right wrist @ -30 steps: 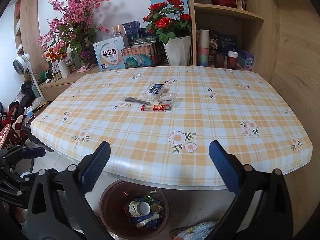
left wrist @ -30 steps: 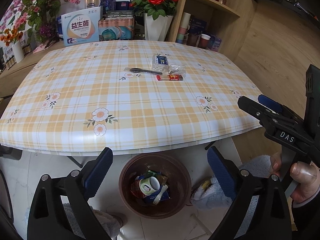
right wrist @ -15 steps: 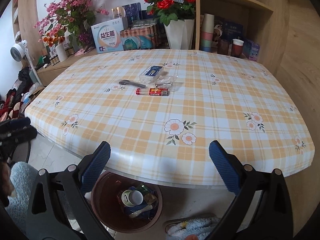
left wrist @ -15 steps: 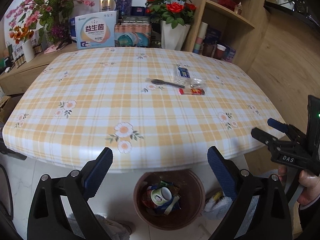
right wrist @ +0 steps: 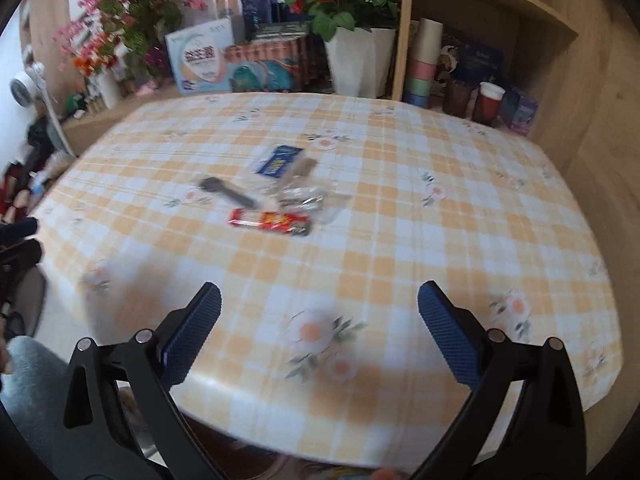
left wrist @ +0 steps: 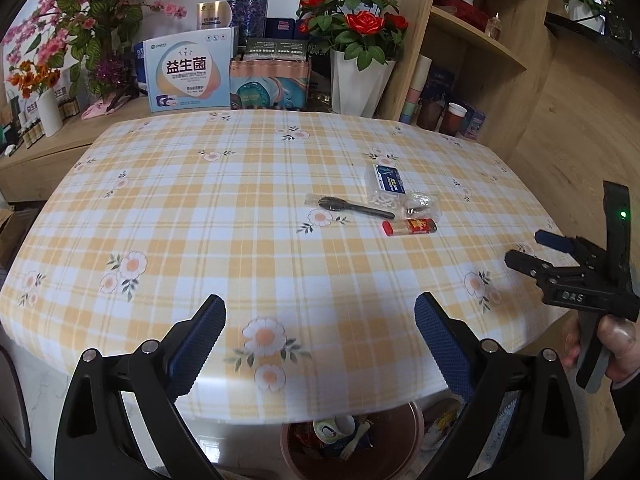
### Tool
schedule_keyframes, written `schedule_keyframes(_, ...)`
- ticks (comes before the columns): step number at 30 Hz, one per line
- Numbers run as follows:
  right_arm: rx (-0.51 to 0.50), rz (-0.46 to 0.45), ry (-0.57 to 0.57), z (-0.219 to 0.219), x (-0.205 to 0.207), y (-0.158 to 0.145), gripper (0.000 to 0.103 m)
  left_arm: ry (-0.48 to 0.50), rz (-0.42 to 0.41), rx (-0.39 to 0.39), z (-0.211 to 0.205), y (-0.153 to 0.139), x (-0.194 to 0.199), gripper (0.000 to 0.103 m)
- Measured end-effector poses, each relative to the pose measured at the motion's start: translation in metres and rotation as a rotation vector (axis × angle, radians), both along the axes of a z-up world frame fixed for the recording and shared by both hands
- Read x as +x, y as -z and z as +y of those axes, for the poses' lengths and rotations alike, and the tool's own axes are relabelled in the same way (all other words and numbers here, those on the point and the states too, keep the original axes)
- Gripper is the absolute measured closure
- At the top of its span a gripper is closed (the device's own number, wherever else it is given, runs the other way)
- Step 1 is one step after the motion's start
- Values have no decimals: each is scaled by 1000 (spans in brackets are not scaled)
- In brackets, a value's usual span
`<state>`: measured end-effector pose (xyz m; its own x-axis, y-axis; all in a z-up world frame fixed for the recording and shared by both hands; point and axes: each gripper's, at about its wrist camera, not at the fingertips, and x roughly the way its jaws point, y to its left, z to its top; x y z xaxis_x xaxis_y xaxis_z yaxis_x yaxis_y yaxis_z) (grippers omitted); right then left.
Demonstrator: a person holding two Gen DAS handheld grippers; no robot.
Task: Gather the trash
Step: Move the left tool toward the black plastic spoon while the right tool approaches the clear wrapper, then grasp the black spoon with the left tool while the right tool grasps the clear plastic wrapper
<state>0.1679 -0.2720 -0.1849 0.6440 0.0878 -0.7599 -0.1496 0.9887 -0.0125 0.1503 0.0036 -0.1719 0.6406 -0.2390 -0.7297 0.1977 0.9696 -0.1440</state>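
On the checked tablecloth [left wrist: 240, 208], well beyond both grippers, four bits of trash lie uncollected in a cluster: a black plastic spoon [left wrist: 354, 207], a red tube wrapper [left wrist: 409, 226], a blue-labelled packet [left wrist: 386, 179] and crumpled clear film [left wrist: 418, 203]. Under the near table edge the brown bin [left wrist: 394, 446] already holds some rubbish, so the job looks partly done. The left gripper [left wrist: 320, 344] and right gripper [right wrist: 319, 340] both hang over the near edge with jaws wide apart, empty.

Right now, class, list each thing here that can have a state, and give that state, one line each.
left gripper: open, empty
right gripper: open, empty
red tube: lying flat on the table
black spoon: lying flat, in clear wrap
blue-label box: lying flat
trash bin: under the table edge, holding trash
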Motion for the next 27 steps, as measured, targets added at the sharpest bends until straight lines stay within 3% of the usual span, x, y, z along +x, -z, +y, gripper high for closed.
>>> schedule_keyframes(9, 85, 46, -47, 2, 89, 23, 9, 19, 55, -19, -13, 23, 73, 10)
schedule_keyframes(11, 90, 69, -66, 6, 111, 31, 26, 23, 69, -25, -16, 28, 87, 11)
schedule_keyframes(14, 97, 91, -80, 13, 134, 42, 35, 27, 84, -14, -21, 36, 107, 18)
schedule_keyframes(19, 106, 148, -85, 19, 154, 61, 39, 58, 81, 26, -30, 49, 140, 29)
schedule_keyframes(23, 154, 157, -117, 12, 153, 64, 70, 134, 73, 119, -38, 58, 161, 36)
schedule_keyframes(27, 221, 151, -91, -7, 149, 62, 76, 183, 73, 138, -39, 63, 177, 36)
